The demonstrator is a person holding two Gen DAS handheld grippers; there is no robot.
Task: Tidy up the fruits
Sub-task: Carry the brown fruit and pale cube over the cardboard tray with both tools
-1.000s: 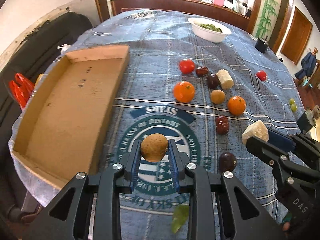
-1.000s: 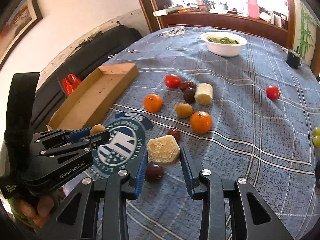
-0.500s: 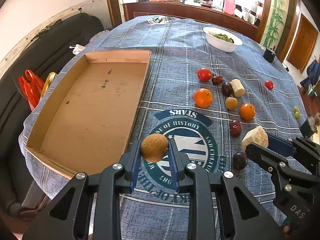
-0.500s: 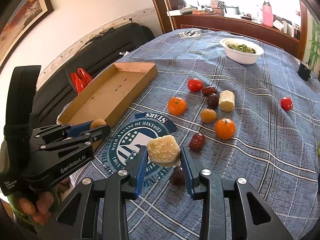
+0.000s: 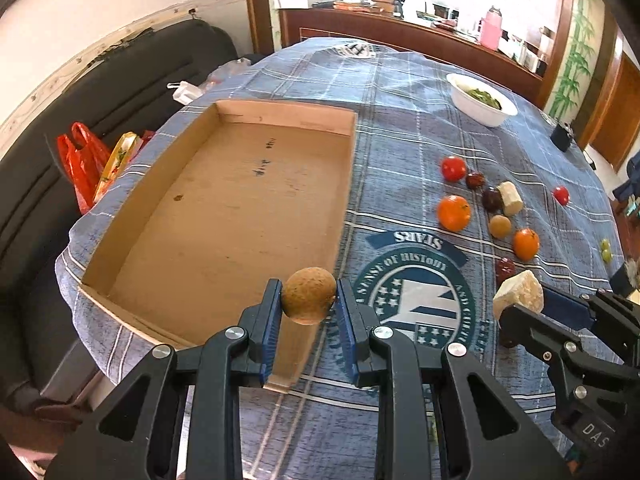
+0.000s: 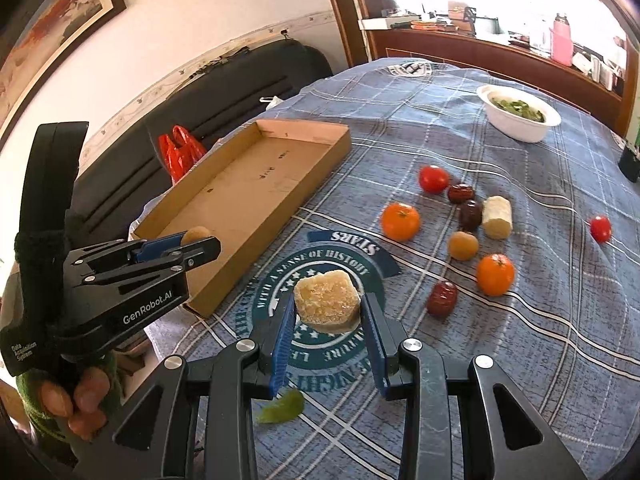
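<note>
My left gripper [image 5: 308, 300] is shut on a round brown fruit [image 5: 309, 295], held in the air over the near right corner of the empty cardboard tray [image 5: 224, 208]. The right gripper [image 6: 327, 312] is shut on a pale yellow chunk of fruit [image 6: 326, 298] above the round emblem on the blue tablecloth [image 6: 460, 148]. That same chunk [image 5: 519, 293] appears at the right of the left wrist view, and the left gripper [image 6: 192, 240] with its brown fruit [image 6: 196, 234] at the tray's [image 6: 248, 184] near edge in the right wrist view.
Loose on the cloth lie two oranges [image 6: 400, 222] [image 6: 495, 274], red tomatoes [image 6: 433, 179] [image 6: 600, 229], dark dates [image 6: 442, 299], a small brown fruit [image 6: 463, 245] and a pale cylinder [image 6: 497, 217]. A white bowl of greens [image 6: 518, 117] stands far back. A green leaf [image 6: 282, 406] lies near me. A black sofa flanks the table's left.
Both grippers have travelled left with their fruit still held. The brown fruit has gone from above the emblem to the tray's near right corner, and the yellow chunk now hangs over the emblem.
</note>
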